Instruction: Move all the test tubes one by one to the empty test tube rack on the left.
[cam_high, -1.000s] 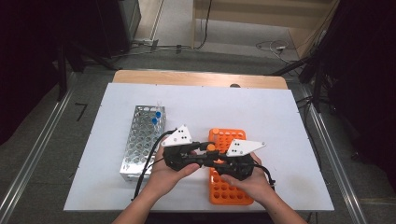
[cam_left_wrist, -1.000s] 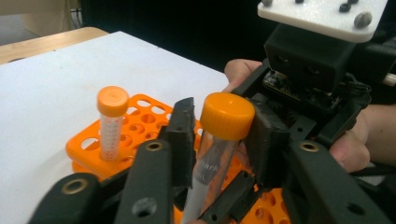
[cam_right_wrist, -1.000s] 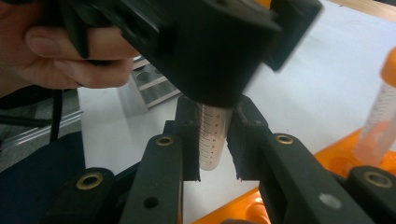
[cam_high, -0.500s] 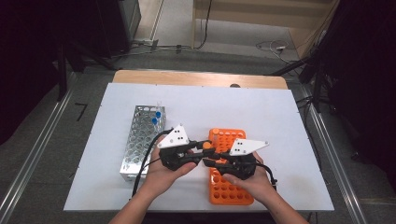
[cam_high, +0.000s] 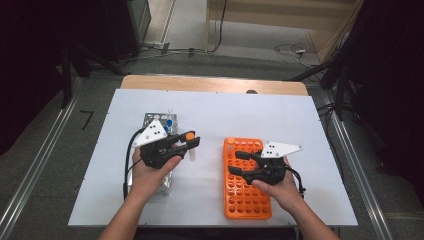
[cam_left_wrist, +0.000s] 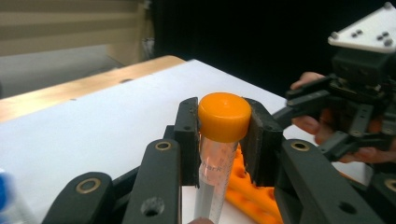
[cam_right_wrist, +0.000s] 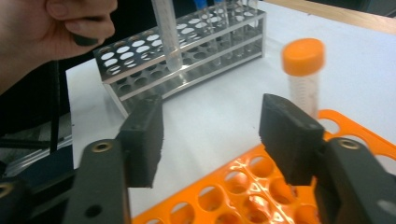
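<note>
I take the orange rack (cam_high: 246, 180) as my landmark. My left gripper (cam_high: 189, 142) hangs well to the left of it, above the bare white table (cam_high: 300, 120), between the orange rack and the steel rack (cam_right_wrist: 187, 51). Its jaws are clamped on a clear tube with an orange cap (cam_left_wrist: 224, 116), one pad on each side of the tube just under and against the cap, the tube hanging upright below them. My right gripper (cam_high: 239, 162) sits over the orange rack's upper half with its jaws spread wide and nothing between them.

I judge the tube light and stiff, thin plastic by the look of it, with a smooth round wall that could slip or swivel in flat pads. The hold high up at the cap seems right to me: the cap's wider rim gives the pads a ledge. Too hard a squeeze on the wall lower down might flex it.

Counting: two racks, one orange, one steel. One orange-capped tube in my left gripper and a second orange-capped tube (cam_right_wrist: 302, 74) standing at the far left corner of the orange rack. In the steel rack I make out some blue-capped tubes (cam_high: 169, 123) at its far end, but I cannot count them surely.
</note>
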